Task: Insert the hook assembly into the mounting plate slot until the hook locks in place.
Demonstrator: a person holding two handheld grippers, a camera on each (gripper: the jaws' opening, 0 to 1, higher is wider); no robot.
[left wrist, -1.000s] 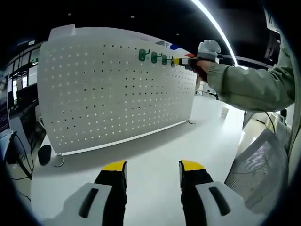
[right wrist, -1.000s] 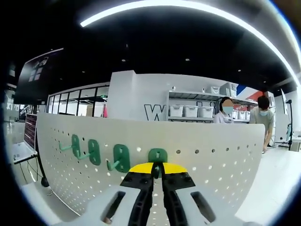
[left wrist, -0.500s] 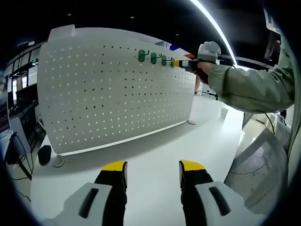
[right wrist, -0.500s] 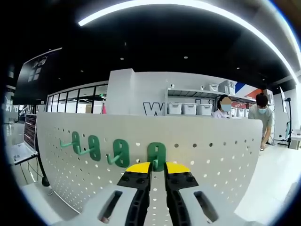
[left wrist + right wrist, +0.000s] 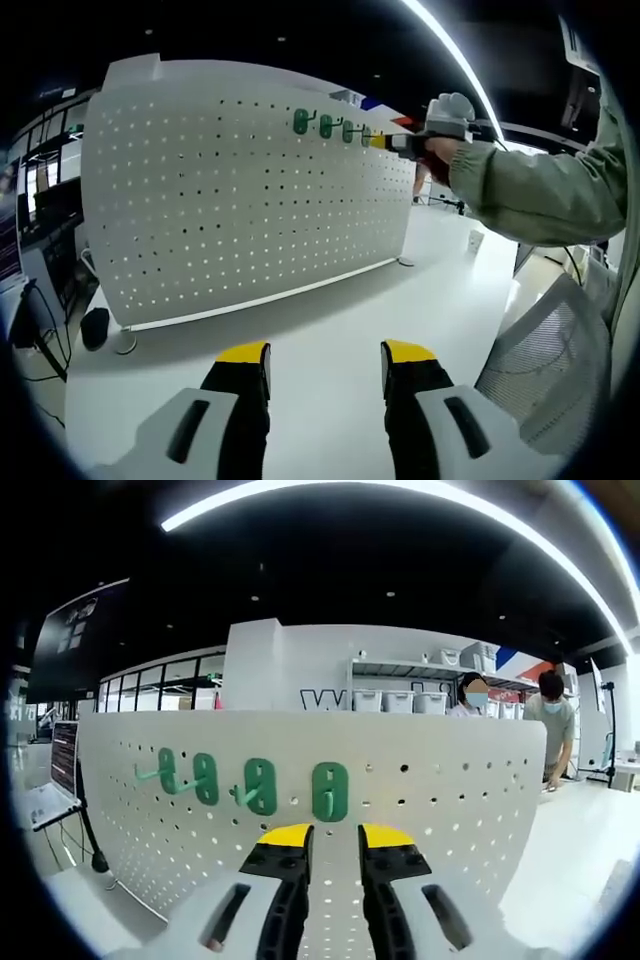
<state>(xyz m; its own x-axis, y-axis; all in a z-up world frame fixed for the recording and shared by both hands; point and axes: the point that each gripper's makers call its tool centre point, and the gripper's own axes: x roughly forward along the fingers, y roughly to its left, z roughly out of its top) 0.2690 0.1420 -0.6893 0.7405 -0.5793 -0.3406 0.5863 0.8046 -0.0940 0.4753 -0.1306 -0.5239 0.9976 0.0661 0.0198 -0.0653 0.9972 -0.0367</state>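
The white perforated mounting plate point(image 5: 250, 190) stands upright on the table. Several green hooks hang in a row near its top edge point(image 5: 326, 125). In the right gripper view the rightmost green hook point(image 5: 330, 790) sits flat on the plate point(image 5: 450, 790), just beyond my right gripper point(image 5: 335, 837), whose yellow-tipped jaws are open and hold nothing. The other hooks point(image 5: 260, 785) are to its left. From the left gripper view, the right gripper point(image 5: 385, 142) hovers at the end of the hook row. My left gripper point(image 5: 325, 352) is open low over the table, holding nothing.
A person's green sleeve point(image 5: 540, 185) reaches in from the right. A mesh chair point(image 5: 550, 360) stands at the table's right edge. A black object point(image 5: 95, 327) lies by the plate's left foot. Two people point(image 5: 553, 720) and shelves with bins point(image 5: 400, 702) are behind the plate.
My right gripper opened and let go of the rightmost hook, which stays on the plate; the gripper drew back slightly. The left gripper has not moved.
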